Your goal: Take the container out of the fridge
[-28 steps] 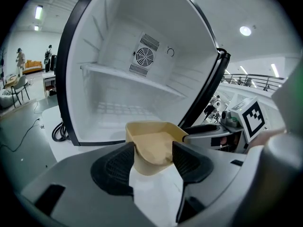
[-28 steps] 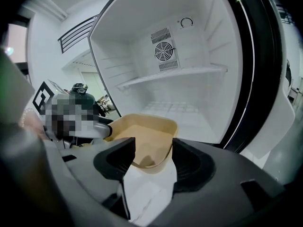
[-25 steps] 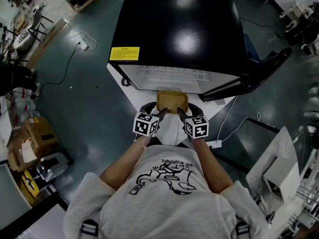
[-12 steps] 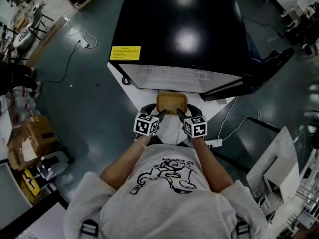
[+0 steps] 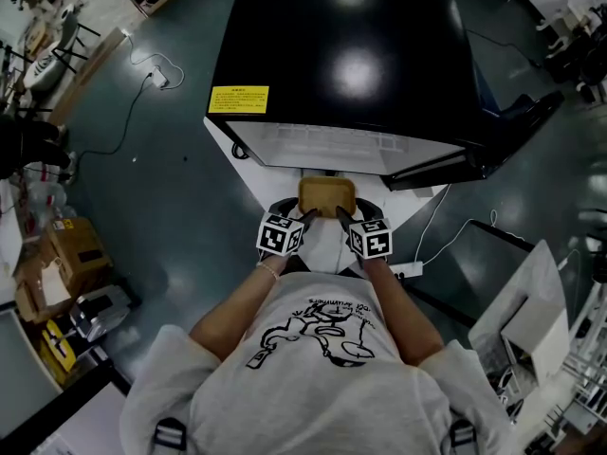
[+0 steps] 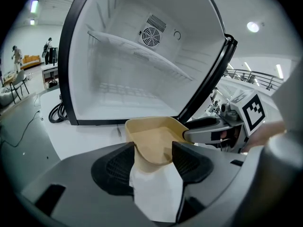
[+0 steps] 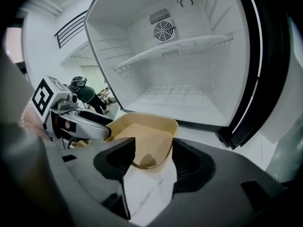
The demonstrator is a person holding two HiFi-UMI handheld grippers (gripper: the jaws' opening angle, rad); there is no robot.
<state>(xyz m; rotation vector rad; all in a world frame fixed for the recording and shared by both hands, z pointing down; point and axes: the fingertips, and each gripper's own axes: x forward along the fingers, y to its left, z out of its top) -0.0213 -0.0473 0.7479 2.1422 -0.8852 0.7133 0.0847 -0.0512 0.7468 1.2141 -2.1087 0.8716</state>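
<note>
Both grippers are closed on the one container (image 5: 327, 194). The left gripper (image 6: 154, 148) has its near-left corner and the right gripper (image 7: 153, 146) its near-right corner. In each gripper view the jaws are drawn narrow, with the tan wall pinched between them. The container is shallow and looks empty.

Position: the container is held just ahead of the jaws, clear of the fridge (image 5: 341, 55). The open cavity lies beyond the jaw tips, and a white surface (image 6: 156, 197) lies below them. The bare wire shelf (image 6: 142, 48) sits well beyond and above. Removal is judged essentially done, so what remains is carrying the container away.

Risks noted:
- The grip is taken on the near edge only, so the far end hangs unsupported ahead of the jaws. A dip of either wrist could let the container pivot downward or peel out of the pinch.
- Two grippers share one thin wall. If they are drawn apart, pushed together or moved at unequal pace, the rim could be flexed or twisted and one corner lost.
- The door (image 5: 493, 150) stands open to the right of the right jaws. A swing that way could knock the container against it.
- How deep the bite is cannot be read exactly — it looks shallow, so a quick pull-back is judged the likeliest cause of a slip.
</note>
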